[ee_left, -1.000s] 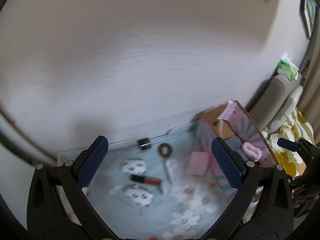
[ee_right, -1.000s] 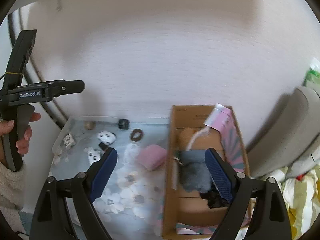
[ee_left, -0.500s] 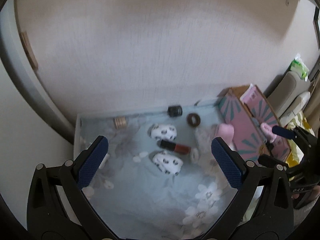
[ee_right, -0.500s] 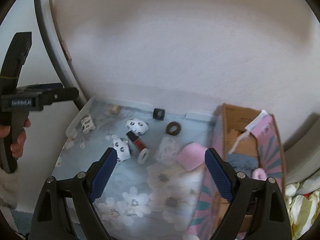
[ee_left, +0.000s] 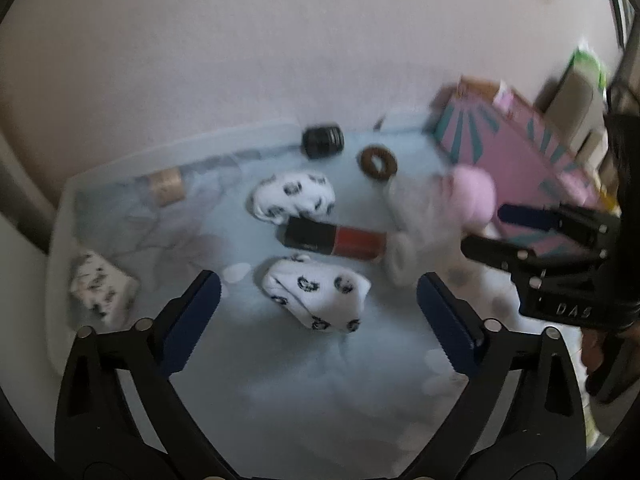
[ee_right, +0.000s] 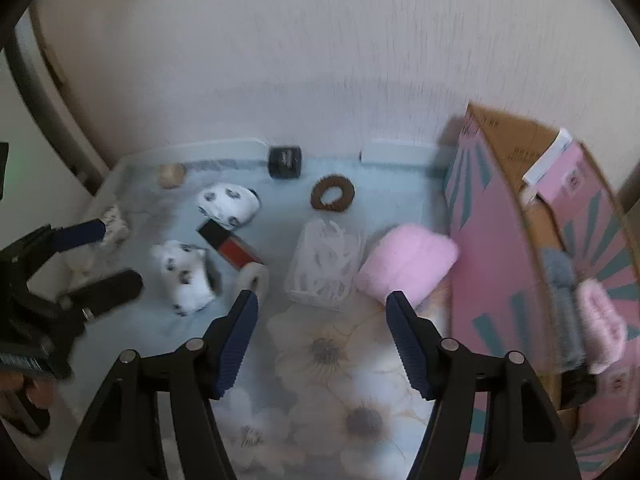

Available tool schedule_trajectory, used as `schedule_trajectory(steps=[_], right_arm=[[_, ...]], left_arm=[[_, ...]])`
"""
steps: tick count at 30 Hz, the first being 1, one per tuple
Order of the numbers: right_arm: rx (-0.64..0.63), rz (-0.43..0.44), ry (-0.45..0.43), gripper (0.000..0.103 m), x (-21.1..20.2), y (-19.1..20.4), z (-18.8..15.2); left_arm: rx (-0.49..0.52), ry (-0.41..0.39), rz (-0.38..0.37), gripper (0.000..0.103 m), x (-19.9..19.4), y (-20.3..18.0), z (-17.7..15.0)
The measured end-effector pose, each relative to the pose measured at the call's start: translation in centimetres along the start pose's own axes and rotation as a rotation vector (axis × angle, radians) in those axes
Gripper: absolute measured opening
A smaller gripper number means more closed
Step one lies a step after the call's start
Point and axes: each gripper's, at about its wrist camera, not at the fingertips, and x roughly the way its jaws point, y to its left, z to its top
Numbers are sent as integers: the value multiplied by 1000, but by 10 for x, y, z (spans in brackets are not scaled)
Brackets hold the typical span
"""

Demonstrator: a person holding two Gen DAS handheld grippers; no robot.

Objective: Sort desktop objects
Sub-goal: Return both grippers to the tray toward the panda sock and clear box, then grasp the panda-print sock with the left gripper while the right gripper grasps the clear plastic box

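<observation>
Hovering spread and empty, the left tool (ee_left: 318, 302) lines up on a spotted sock (ee_left: 316, 296), the right tool (ee_right: 322, 320) on white netting (ee_right: 326, 266); each needs lowering, then closing.

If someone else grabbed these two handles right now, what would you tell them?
Left gripper: open, empty, above the near spotted sock.
Right gripper: open, empty, in front of the white mesh pouch and pink roll.
On the floral mat: second spotted sock, red tube, tape roll, brown hair tie, black cap.
Done: the box at right holds a grey item and a pink item.
Left: everything on the mat is unsorted.
</observation>
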Motion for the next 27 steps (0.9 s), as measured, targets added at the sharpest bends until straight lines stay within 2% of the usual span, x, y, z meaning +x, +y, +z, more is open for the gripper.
schedule_trajectory(steps=[6,16,21,23,24,27], right_arm=[[40,-16,16,59,35,-1,-6],[64,-31,3,59,55,1,1],[67,-59,-10,59,62,5,6],[63,-70,-17,53,63,7,6],[58,-78,-17,50,63,7,7],[54,-89,-19,49,63,8,7]], left_arm=[[31,32,-14,92,32,1,-13],[37,26,-46,90,50,14,-10],[31,28,-71,76,57,16,-7],[47,25,-79,67,57,13,-6],[56,26,-80,67,58,12,-5],[56,24,-90,63,57,14,-5]])
